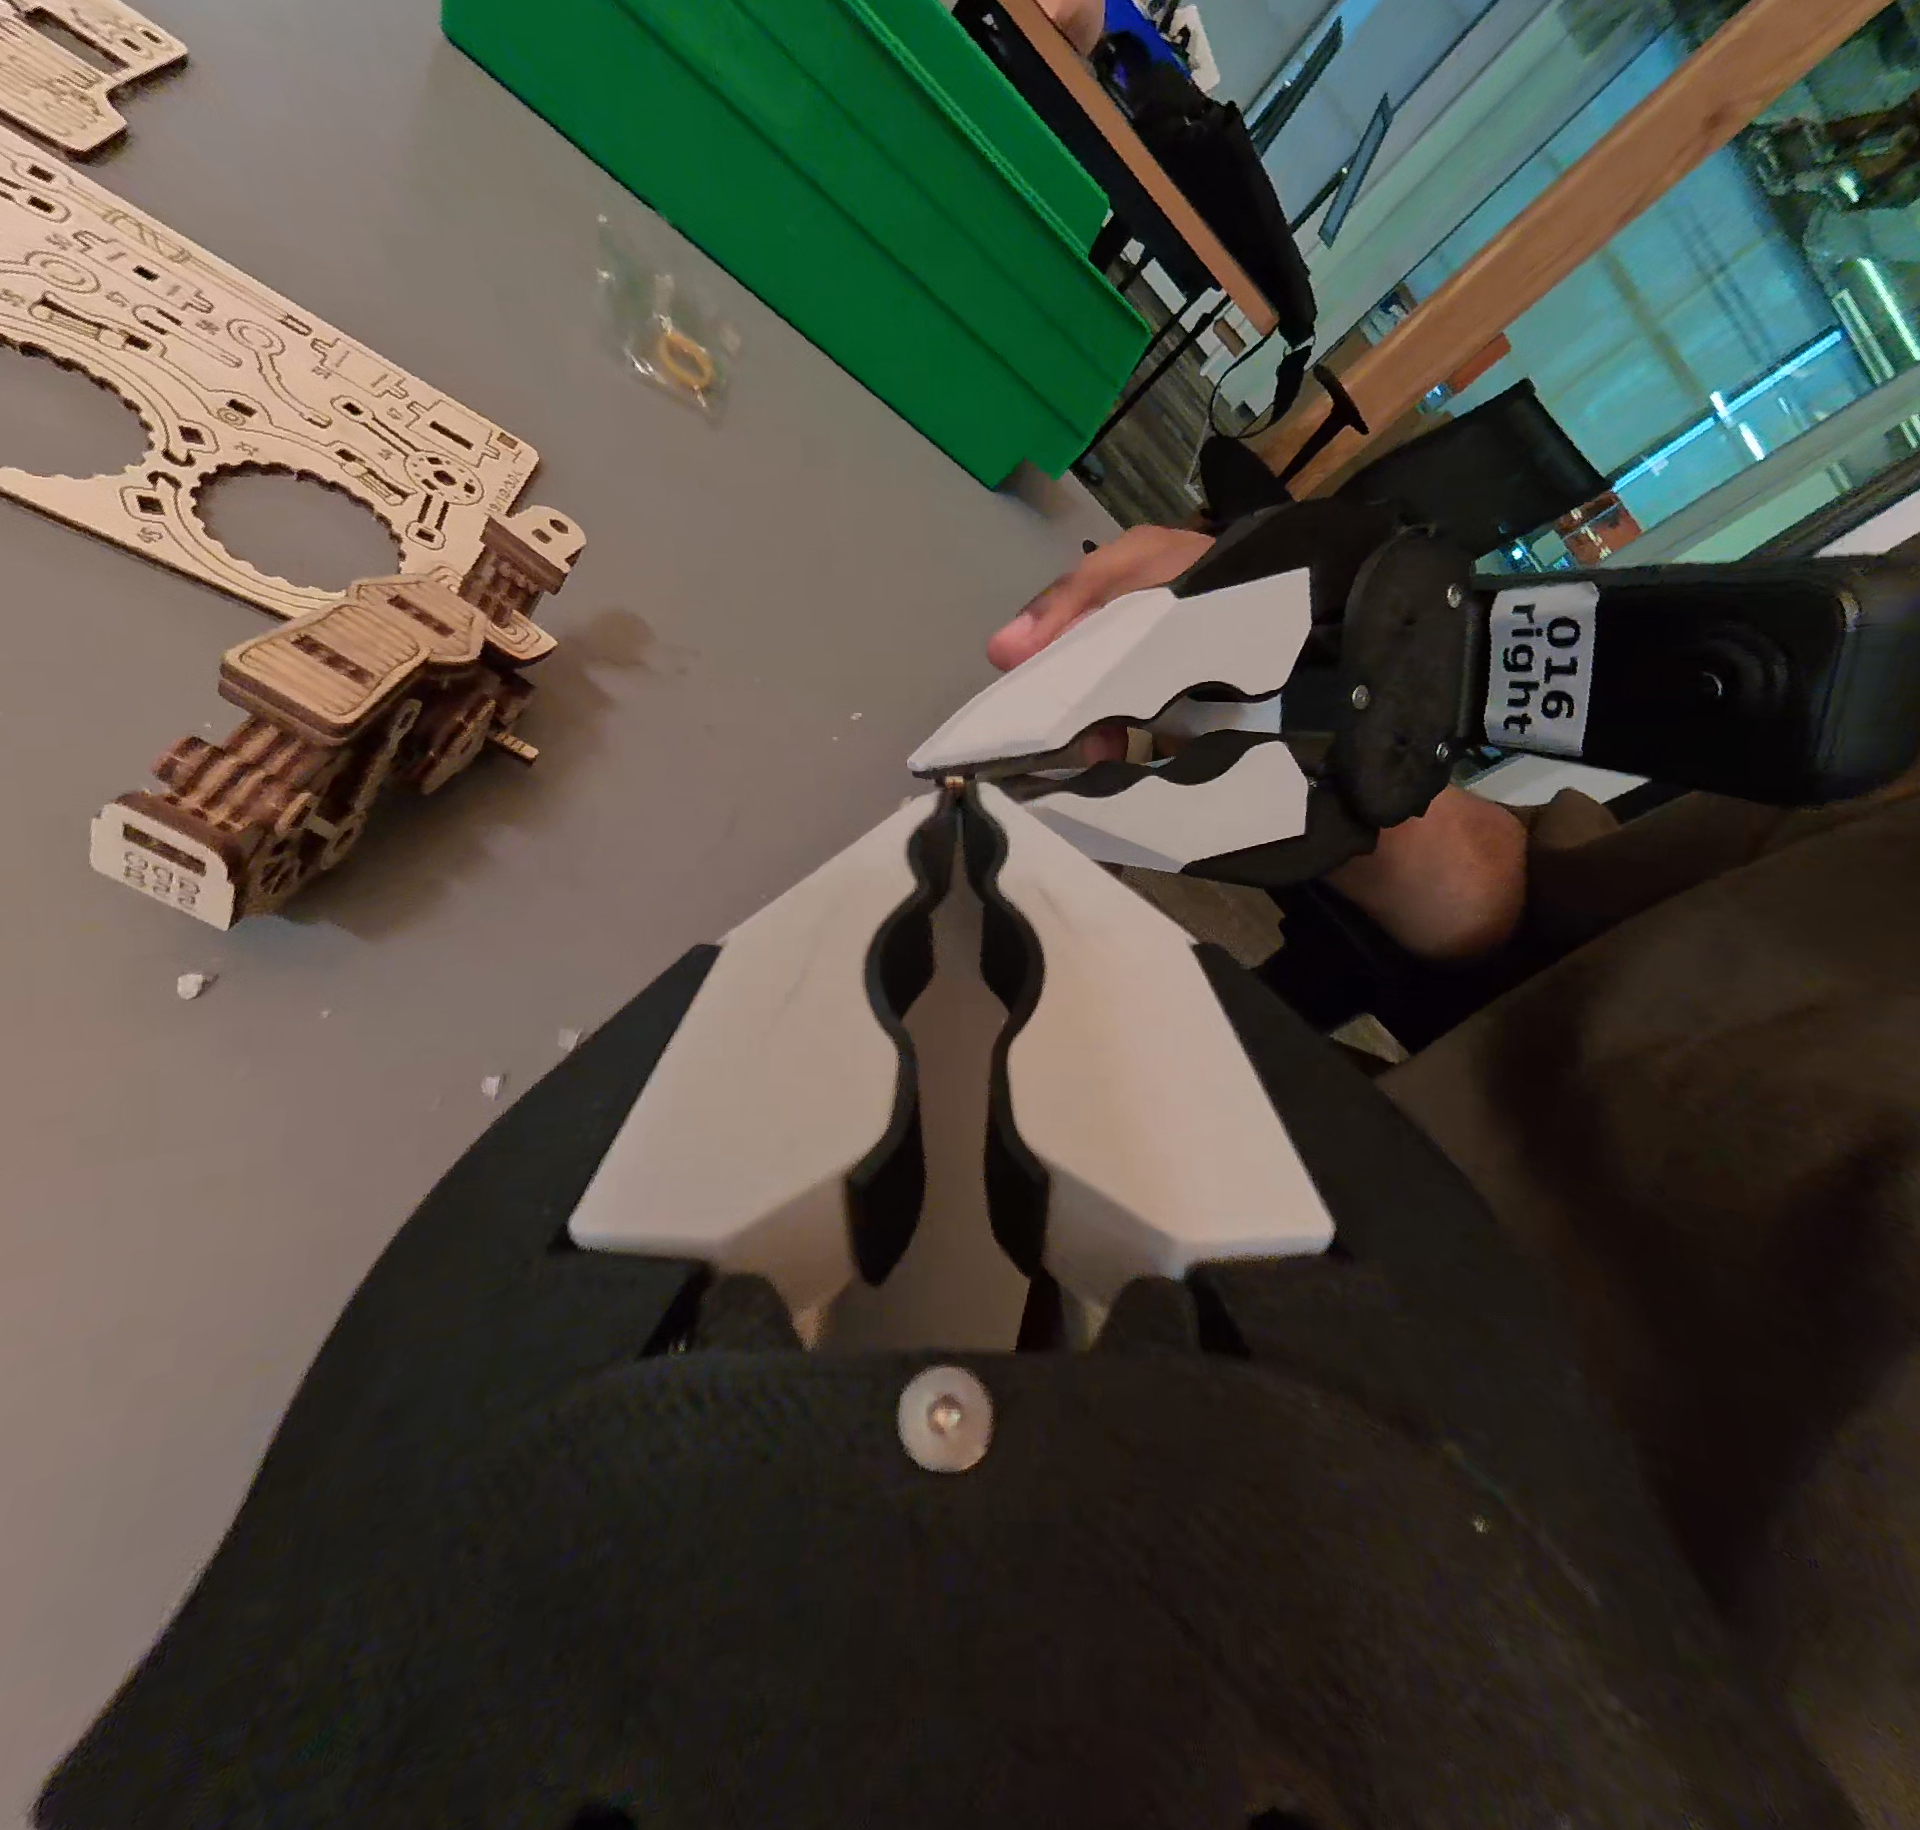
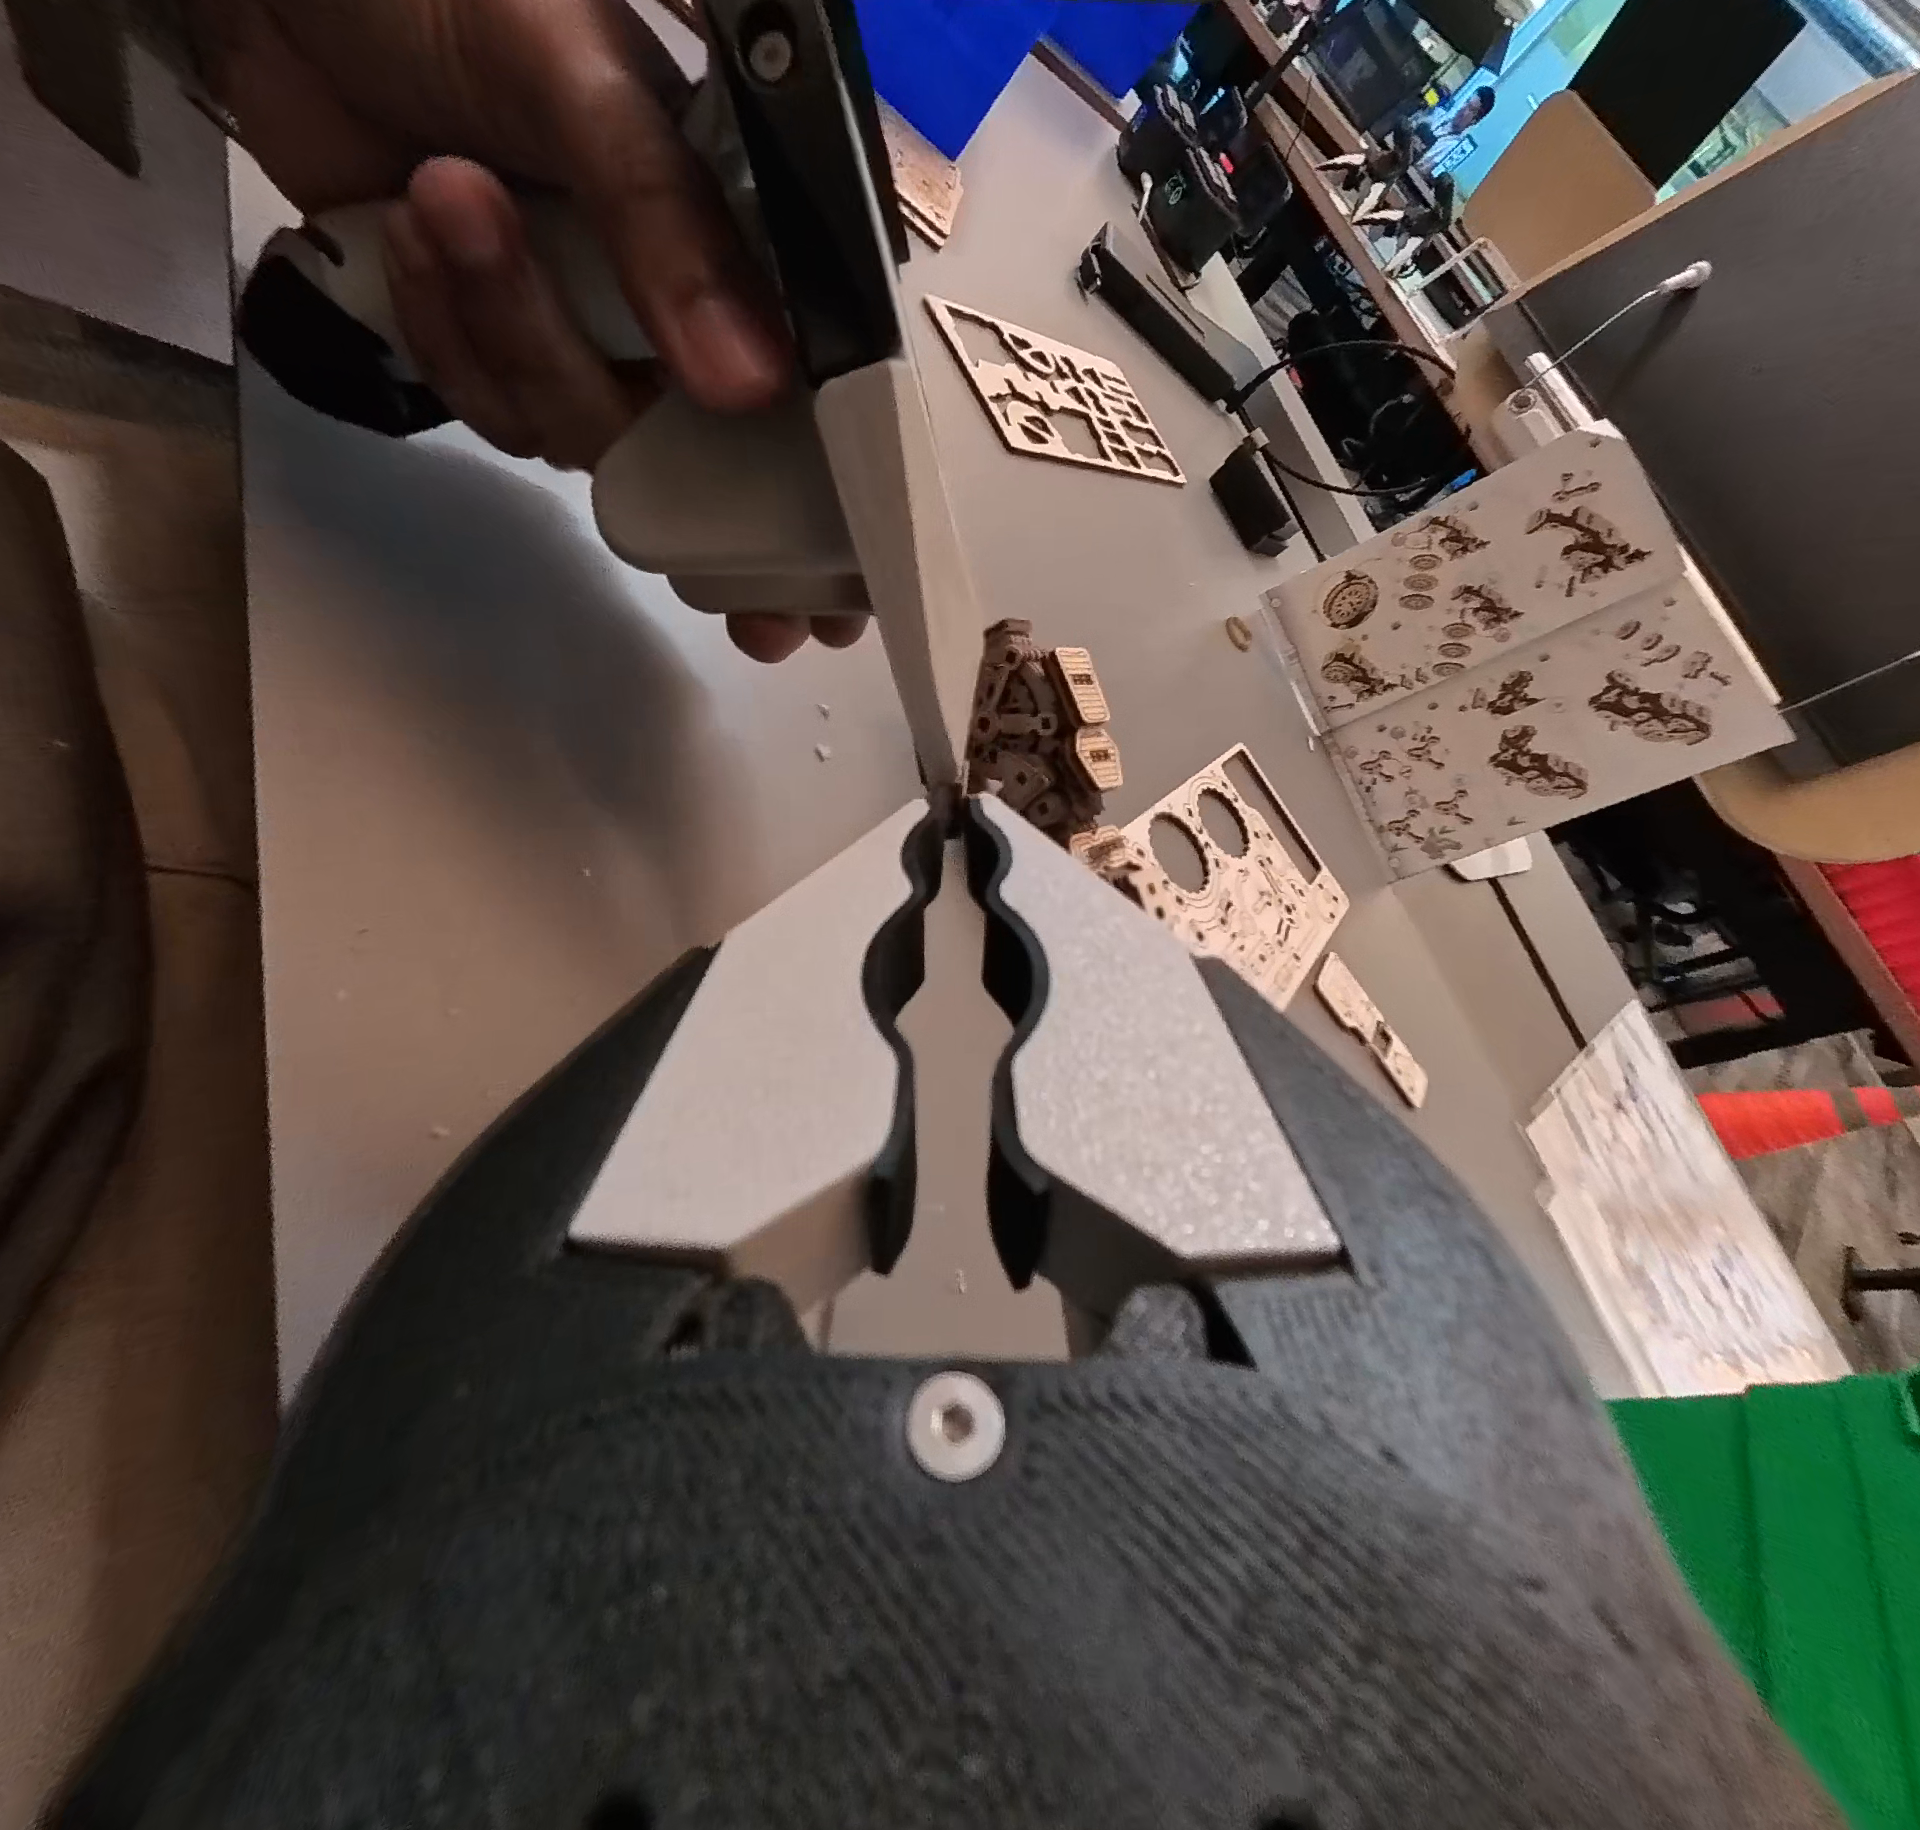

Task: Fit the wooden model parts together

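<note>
left hand-held gripper point(image 1: 954, 812) pinches a tiny wooden piece point(image 1: 953, 786) against labelled right hand-held gripper point(image 1: 971, 768).

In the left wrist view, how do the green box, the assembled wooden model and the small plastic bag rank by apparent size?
1. green box, clearly the largest.
2. assembled wooden model.
3. small plastic bag, the smallest.
The bag lies farther from the camera than the model, so that gap may be exaggerated.

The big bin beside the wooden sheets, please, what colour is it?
Green bin, clearest in left wrist view.
</note>
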`<state>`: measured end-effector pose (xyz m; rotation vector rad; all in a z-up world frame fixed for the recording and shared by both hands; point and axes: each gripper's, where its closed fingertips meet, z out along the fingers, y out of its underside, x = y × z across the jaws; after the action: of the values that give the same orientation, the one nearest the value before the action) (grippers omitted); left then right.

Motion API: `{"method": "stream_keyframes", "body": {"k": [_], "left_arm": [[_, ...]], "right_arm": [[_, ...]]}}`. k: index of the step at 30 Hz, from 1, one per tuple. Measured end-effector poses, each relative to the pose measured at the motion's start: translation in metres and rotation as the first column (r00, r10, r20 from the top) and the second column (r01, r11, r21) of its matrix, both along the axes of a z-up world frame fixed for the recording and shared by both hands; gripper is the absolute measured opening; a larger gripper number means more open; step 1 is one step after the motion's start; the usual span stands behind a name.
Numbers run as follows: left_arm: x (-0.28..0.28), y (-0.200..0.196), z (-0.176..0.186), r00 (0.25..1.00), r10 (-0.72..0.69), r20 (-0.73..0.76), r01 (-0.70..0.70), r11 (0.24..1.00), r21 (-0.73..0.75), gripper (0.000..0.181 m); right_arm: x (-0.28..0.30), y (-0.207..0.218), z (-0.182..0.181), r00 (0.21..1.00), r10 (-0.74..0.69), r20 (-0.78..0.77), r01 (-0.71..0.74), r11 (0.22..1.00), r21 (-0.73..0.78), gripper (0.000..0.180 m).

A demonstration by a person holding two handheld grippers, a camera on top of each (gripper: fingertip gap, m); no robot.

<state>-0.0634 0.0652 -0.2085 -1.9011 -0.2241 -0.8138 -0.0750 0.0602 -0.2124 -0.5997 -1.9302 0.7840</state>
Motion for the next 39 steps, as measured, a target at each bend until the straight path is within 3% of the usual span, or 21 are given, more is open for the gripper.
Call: {"method": "stream_keyframes", "body": {"k": [6,10,14,19,23,25,28,30,34,39], "left_arm": [[-0.004,-0.003,0.005,1.0,-0.009,-0.023,0.01,0.999,0.046,0.0],[-0.009,-0.004,0.004,1.0,-0.001,-0.011,0.001,0.999,0.049,0.0],[-0.01,-0.005,0.0,1.0,-0.008,-0.009,0.008,0.999,0.034,0.0],[0.001,-0.005,0.002,0.981,-0.064,0.184,0.06,0.998,0.03,0.001],[0.015,-0.01,0.029,0.919,-0.184,0.35,0.137,0.978,0.156,0.004],[0.017,-0.012,0.042,0.913,-0.202,0.355,0.125,0.966,0.228,0.007],[0.023,-0.012,0.049,0.942,-0.202,0.269,0.123,0.951,0.284,0.016],[0.026,-0.011,0.053,0.955,-0.192,0.226,0.117,0.945,0.306,0.022],[0.023,-0.008,0.055,0.971,-0.12,0.207,0.051,0.949,0.312,0.023],[0.021,-0.013,0.062,0.959,-0.13,0.253,0.037,0.938,0.344,0.019]], "right_arm": [[0.004,-0.001,0.004,0.998,0.03,0.049,-0.021,0.983,-0.181,0.005],[0.005,0.002,0.007,0.992,0.059,0.11,-0.015,0.93,-0.367,0.005],[0.004,0.014,0.007,0.987,0.039,0.156,0.036,0.892,-0.45,0.005],[0.011,0.001,0.025,0.991,0.125,0.048,-0.085,0.865,-0.494,0.005],[0.02,-0.013,0.049,0.973,0.216,-0.08,-0.223,0.797,-0.561,0.005],[0.024,-0.013,0.063,0.963,0.239,-0.122,-0.257,0.688,-0.679,0.005],[0.026,-0.002,0.087,0.941,0.318,-0.114,-0.222,0.328,-0.918,0.004],[0.024,0.007,0.091,0.936,0.334,-0.111,-0.176,0.169,-0.97,0.004],[0.02,0.0,0.088,0.922,0.375,-0.095,-0.14,0.095,-0.986,0.004],[0.016,-0.01,0.087,0.903,0.421,-0.091,-0.098,-0.006,-0.995,0.004]]}}
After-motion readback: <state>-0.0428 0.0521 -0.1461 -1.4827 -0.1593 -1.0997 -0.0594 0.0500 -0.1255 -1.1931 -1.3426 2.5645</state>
